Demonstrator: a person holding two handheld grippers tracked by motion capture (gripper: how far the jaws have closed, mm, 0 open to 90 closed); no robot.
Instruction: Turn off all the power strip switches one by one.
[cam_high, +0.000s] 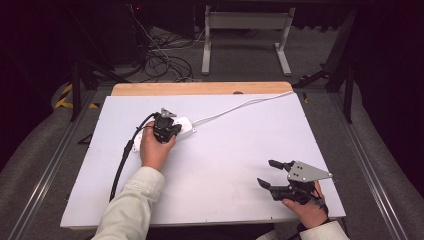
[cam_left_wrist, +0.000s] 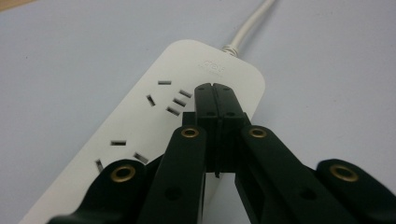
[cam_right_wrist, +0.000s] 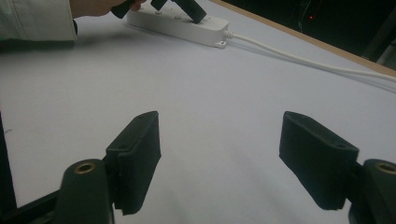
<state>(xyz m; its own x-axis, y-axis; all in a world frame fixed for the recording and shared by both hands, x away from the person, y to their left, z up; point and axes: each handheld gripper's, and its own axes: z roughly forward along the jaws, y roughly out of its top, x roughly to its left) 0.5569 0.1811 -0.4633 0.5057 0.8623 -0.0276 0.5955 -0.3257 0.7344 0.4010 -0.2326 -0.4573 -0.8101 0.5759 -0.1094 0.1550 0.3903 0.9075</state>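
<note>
The high view is looking forward and down over the whole white surface (cam_high: 225, 165) from the person's side. The left gripper view is sitting very close above the power strip (cam_left_wrist: 154, 116), looking along its cord end. The right gripper view is looking low across the surface toward the same power strip (cam_right_wrist: 187, 23), farther off.

1. The power strip (cam_left_wrist: 187, 107) looked like smooth white plastic with a soft sheen
2. The left gripper (cam_left_wrist: 215, 100) was matt black plastic, with brass-coloured rivets
3. The table (cam_high: 235, 150) top was matt white, edged in pale wood
4. The right gripper (cam_right_wrist: 219, 158) pads looked dull, faintly textured black
</note>
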